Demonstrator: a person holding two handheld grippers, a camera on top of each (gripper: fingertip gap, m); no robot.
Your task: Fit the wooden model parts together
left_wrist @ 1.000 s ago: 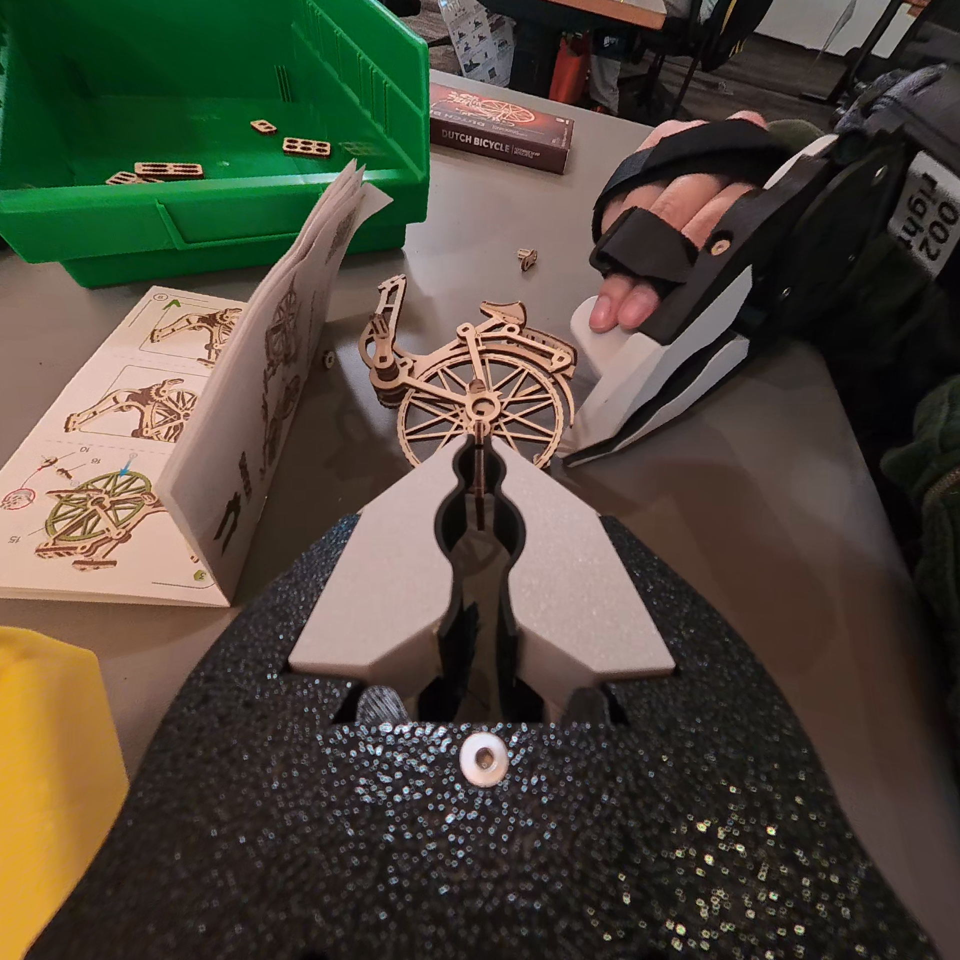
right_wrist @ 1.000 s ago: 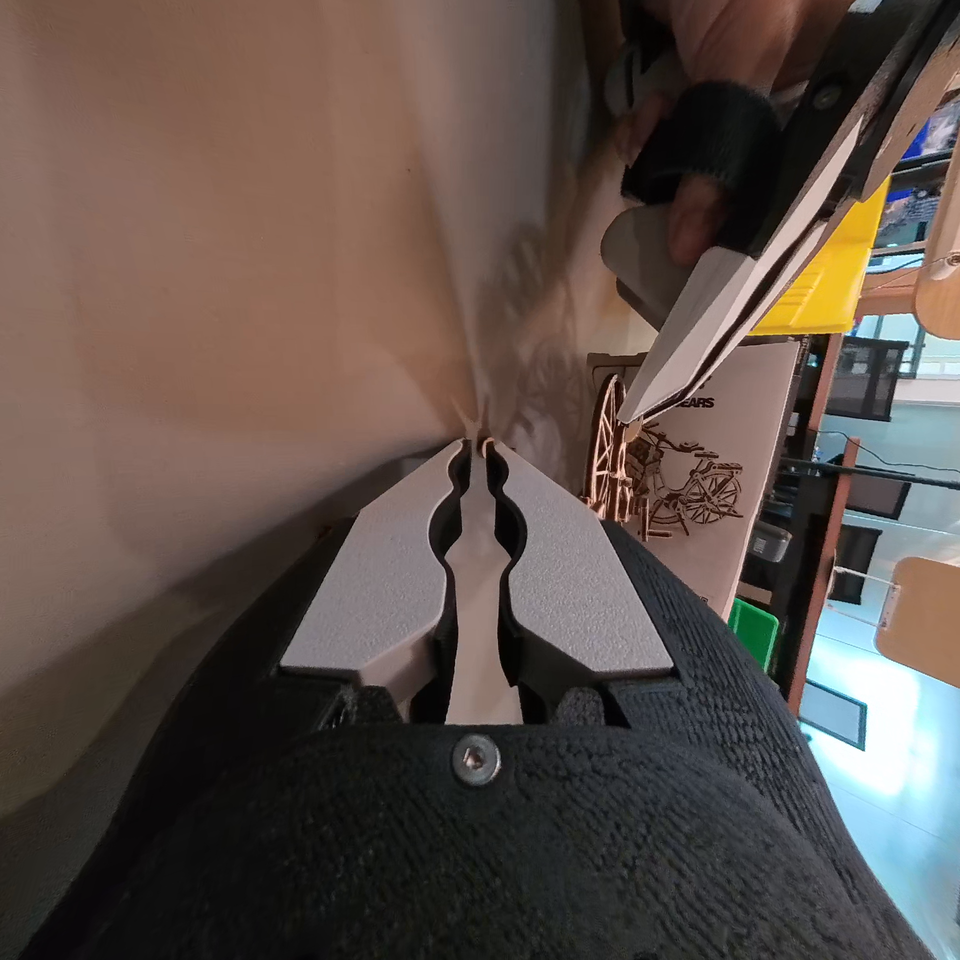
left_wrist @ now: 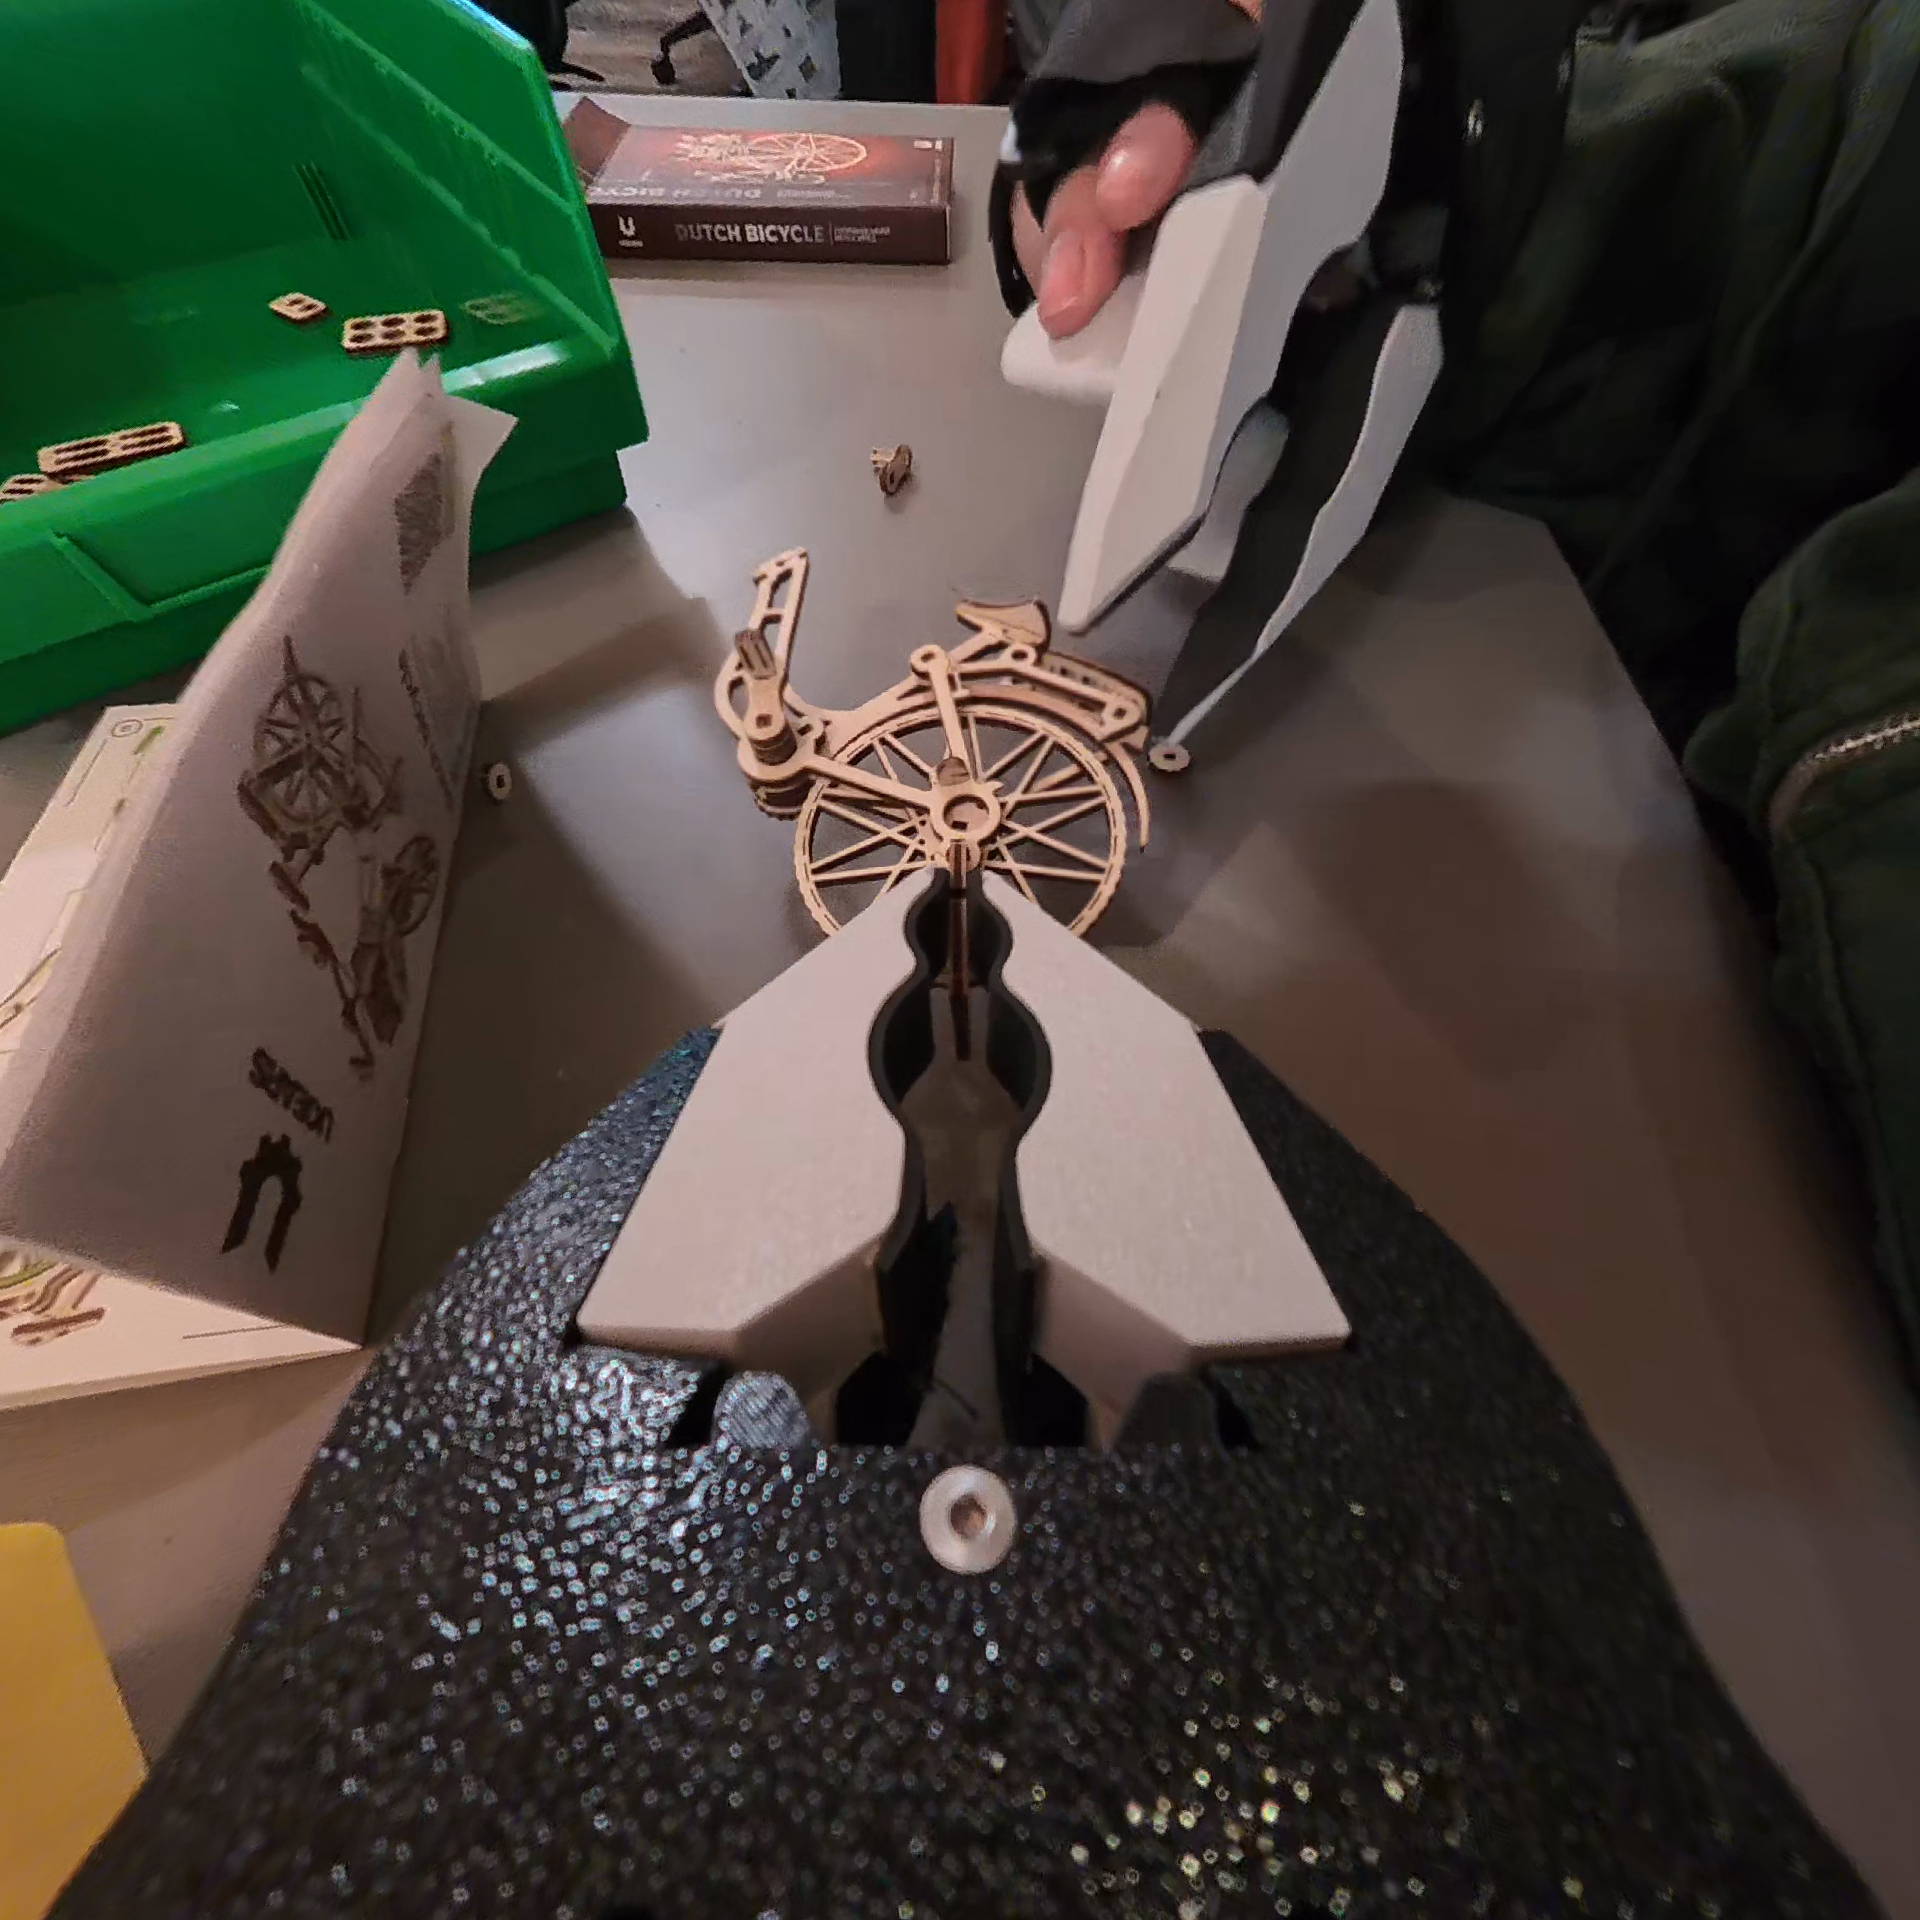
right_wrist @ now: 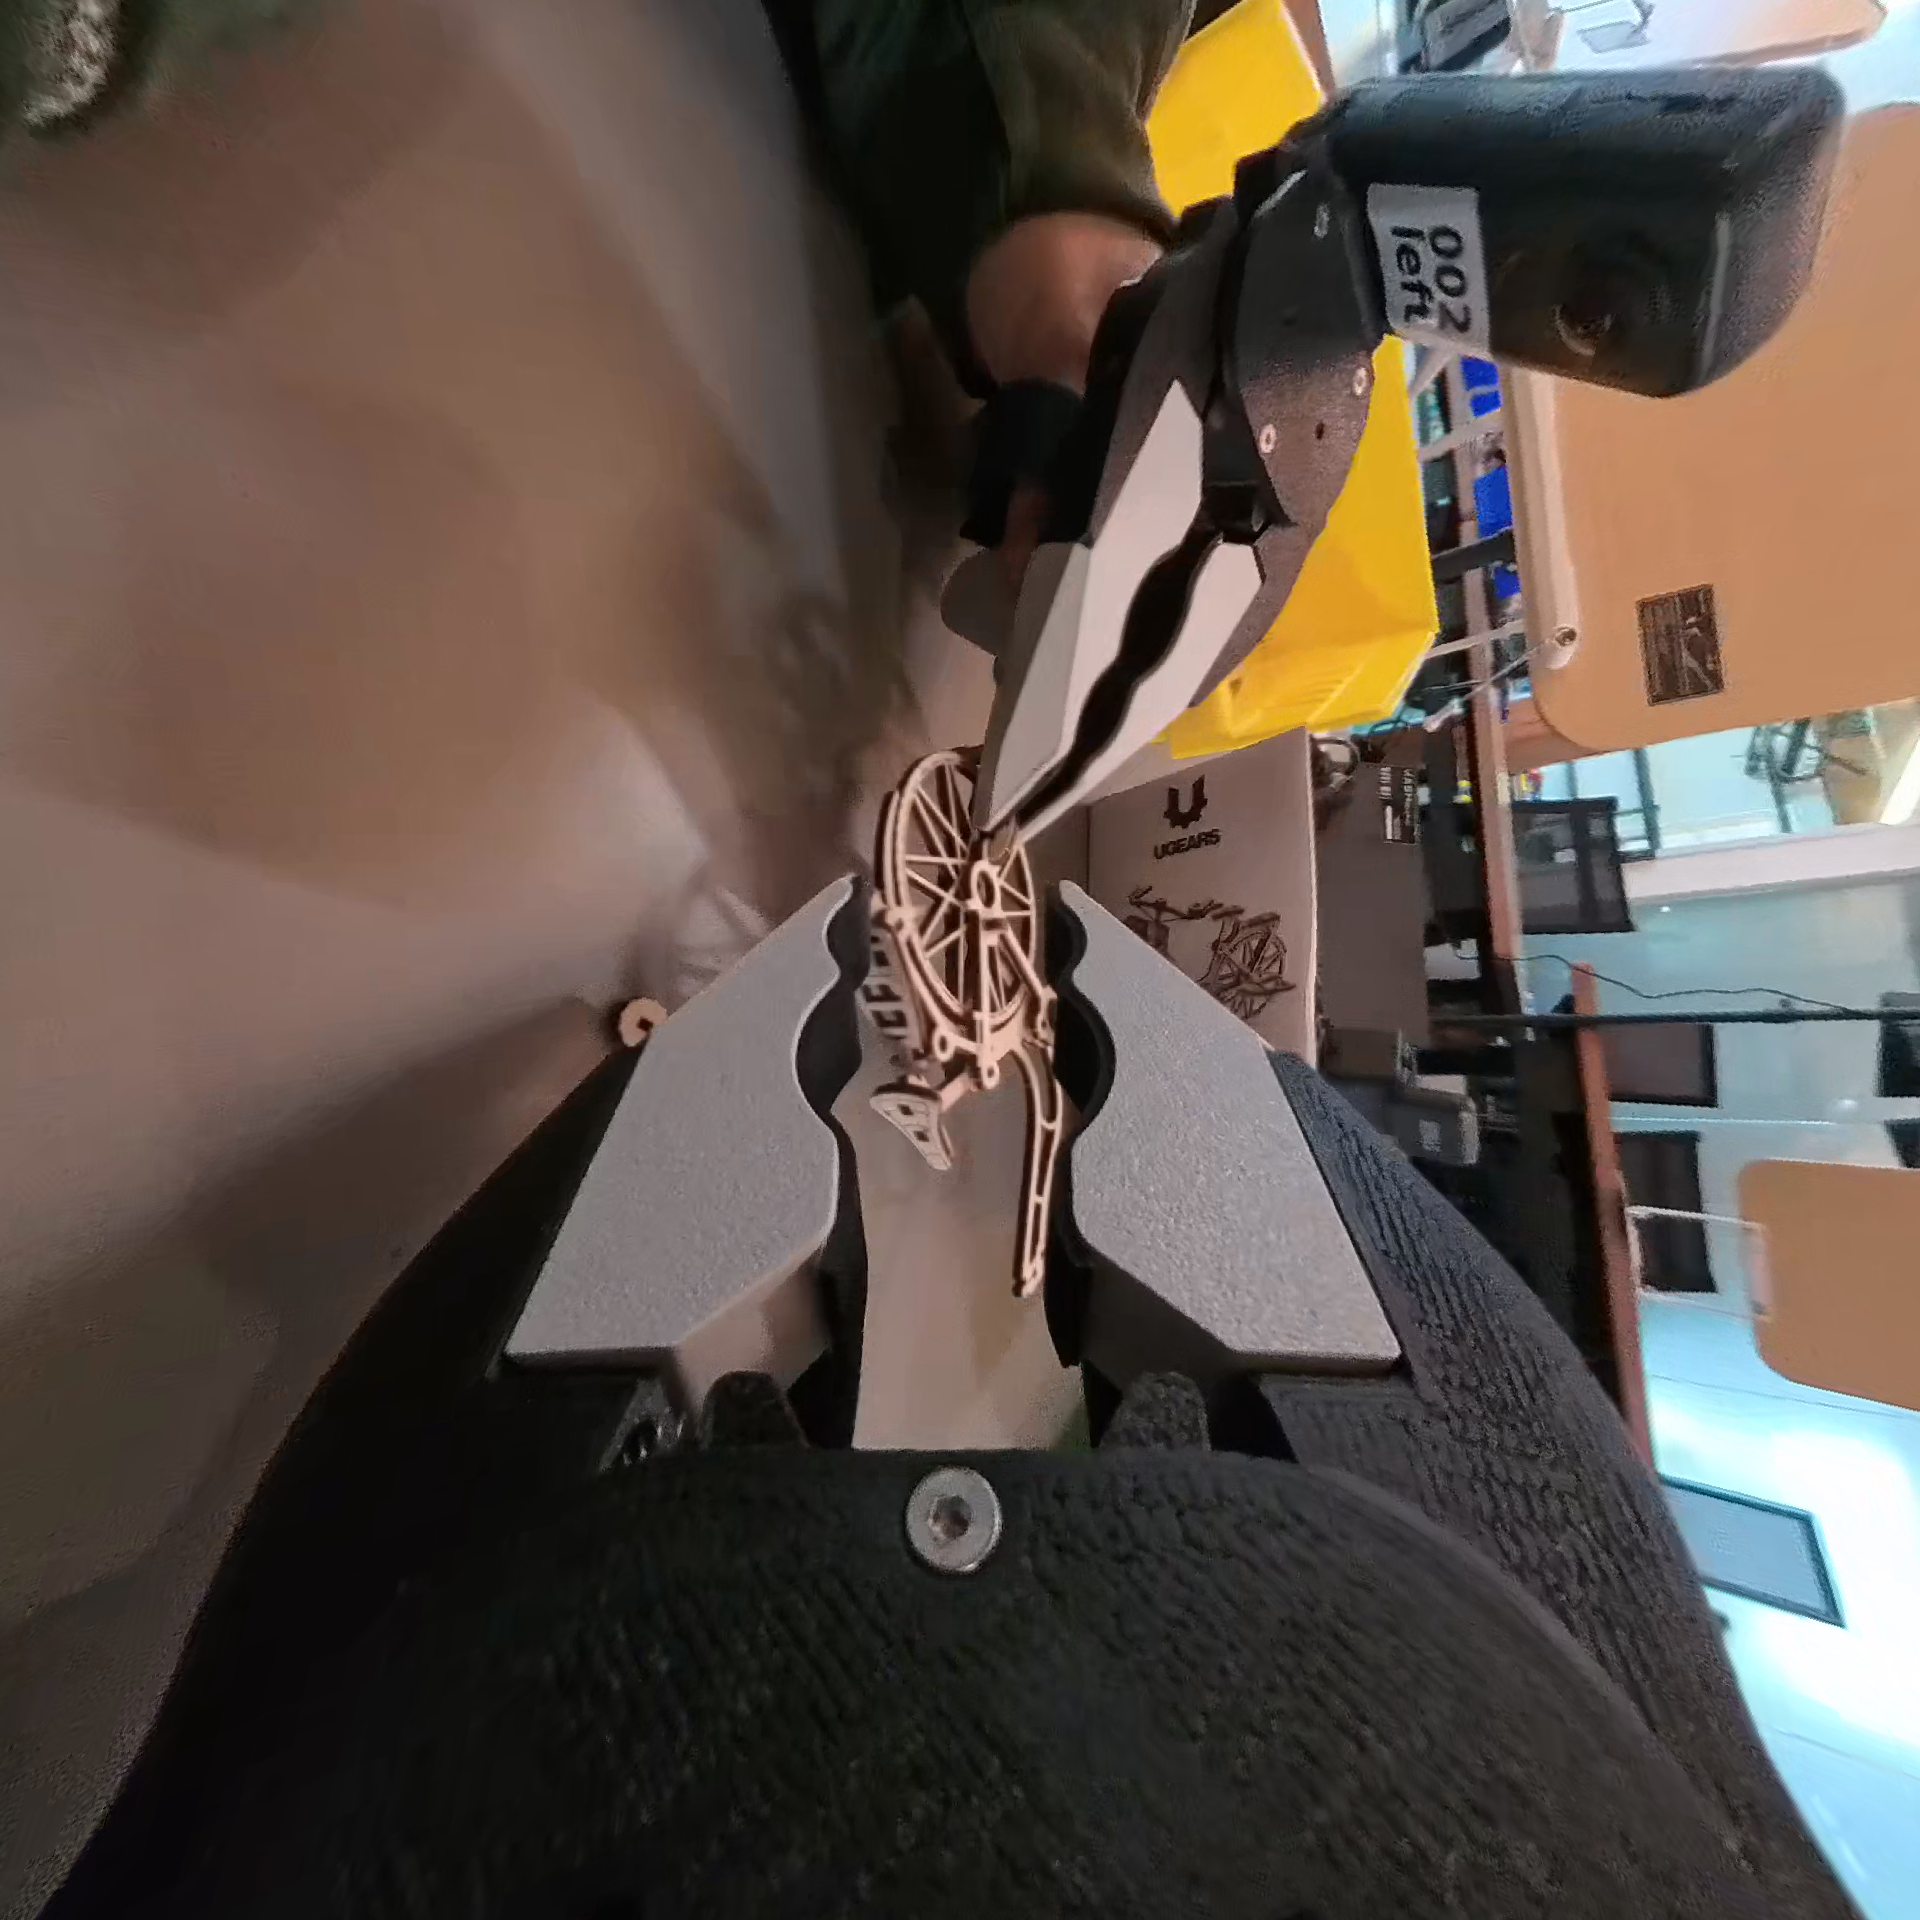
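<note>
Here, left gripper [left_wrist: 954, 883] jaws pinching wooden bicycle [left_wrist: 961, 774]; right gripper [right_wrist: 956, 904] jaws apart

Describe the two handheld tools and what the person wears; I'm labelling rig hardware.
Both match: the left tool and right tool have pale grey wedge-shaped fingers with wavy black inner edges, on a black textured body with one silver screw. Each hand wears a black fingerless strap glove; the sleeves are dark green.

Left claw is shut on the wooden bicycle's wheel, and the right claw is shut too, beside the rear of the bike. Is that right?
Not quite. The left claw is shut on the wooden bicycle wheel, but the right claw is open, its fingers spread either side of the bike's rear, as the right wrist view shows.
</note>
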